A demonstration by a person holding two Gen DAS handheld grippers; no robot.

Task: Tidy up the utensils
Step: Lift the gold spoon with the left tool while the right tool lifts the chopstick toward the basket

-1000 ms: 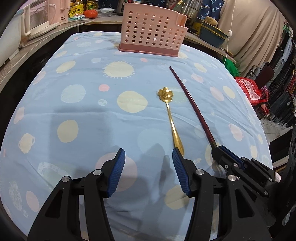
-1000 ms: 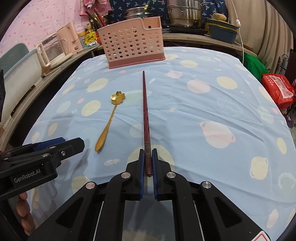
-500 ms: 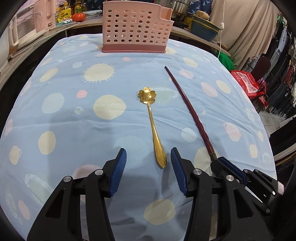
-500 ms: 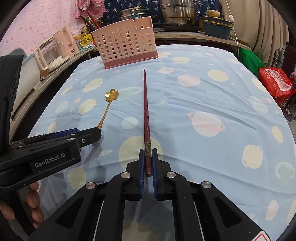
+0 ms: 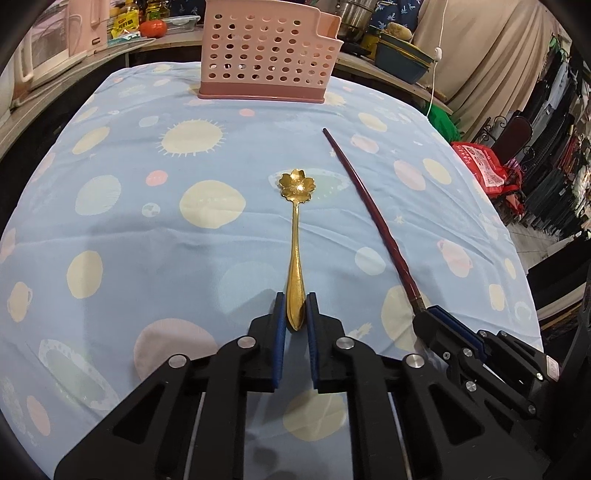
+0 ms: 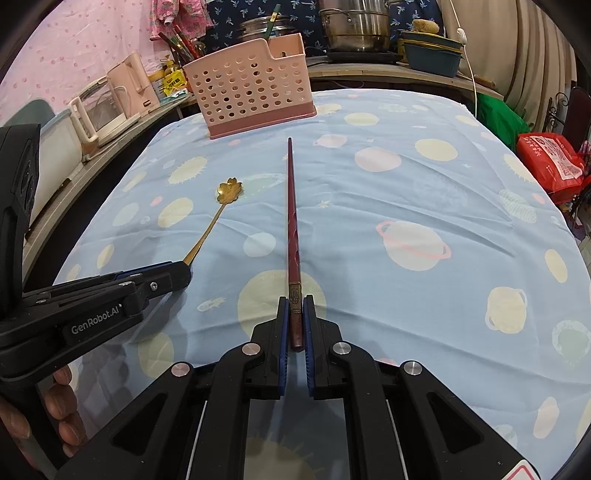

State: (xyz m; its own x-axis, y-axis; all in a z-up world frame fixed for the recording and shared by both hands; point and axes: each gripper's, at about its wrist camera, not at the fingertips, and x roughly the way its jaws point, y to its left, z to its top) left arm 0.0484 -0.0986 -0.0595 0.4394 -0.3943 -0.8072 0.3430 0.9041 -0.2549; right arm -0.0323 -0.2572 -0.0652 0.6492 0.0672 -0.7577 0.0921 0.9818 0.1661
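A gold spoon [image 5: 295,240] with a flower-shaped bowl lies on the blue patterned cloth; my left gripper [image 5: 295,314] is shut on its handle end. It also shows in the right wrist view [image 6: 221,206], with the left gripper [image 6: 177,273] at its handle. A dark red chopstick [image 6: 291,221] lies to the spoon's right, pointing at the holder; my right gripper [image 6: 295,317] is shut on its near end. The chopstick [image 5: 373,214] and right gripper [image 5: 428,314] show in the left wrist view. A pink perforated utensil holder [image 5: 266,55] stands at the table's far edge.
The blue cloth [image 5: 129,240] covers the whole table. Behind the holder [image 6: 251,88] a counter holds steel pots [image 6: 354,29], a teal basin [image 6: 432,55] and pink appliances [image 6: 110,99]. A red bag [image 6: 550,158] sits past the right edge.
My left gripper moved right and forward onto the spoon's handle and closed on it from wide open. The right gripper stayed shut on the chopstick.
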